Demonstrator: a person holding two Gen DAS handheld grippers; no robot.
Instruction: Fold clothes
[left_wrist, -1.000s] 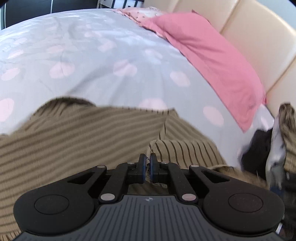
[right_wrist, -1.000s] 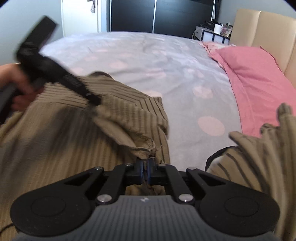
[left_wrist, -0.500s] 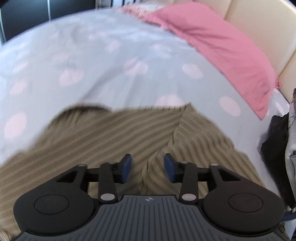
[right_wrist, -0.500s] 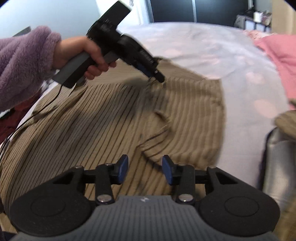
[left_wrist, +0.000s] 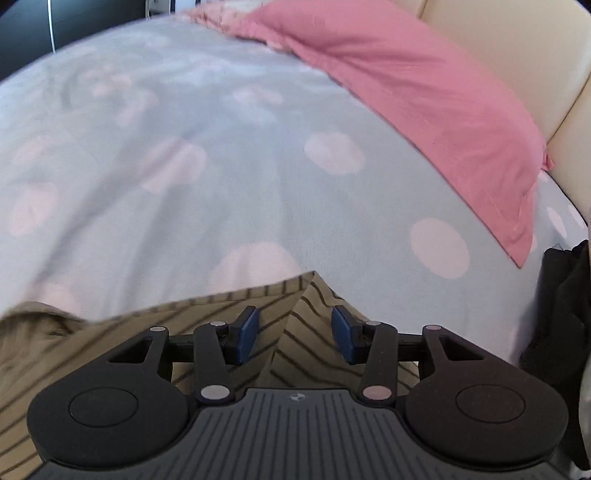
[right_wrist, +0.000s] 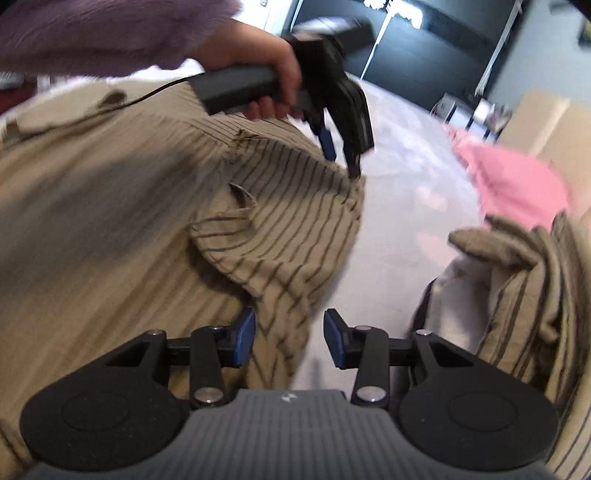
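Left gripper (left_wrist: 294, 338): jaws spread, having just narrowed slightly, nothing pinched; poised over the far corner of the striped tan garment (left_wrist: 295, 347), apparently let go after a fold. Right gripper (right_wrist: 289, 339): jaws spread, empty, above the garment's near right edge. Garment: spread on the dotted grey duvet (left_wrist: 221, 155), one flap doubled over near the middle. Folded clothes pile (right_wrist: 524, 295): right, set aside. Pink pillow (left_wrist: 424, 103): far right.

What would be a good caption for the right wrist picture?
Open right claw hovers over a striped tan garment on the bed.
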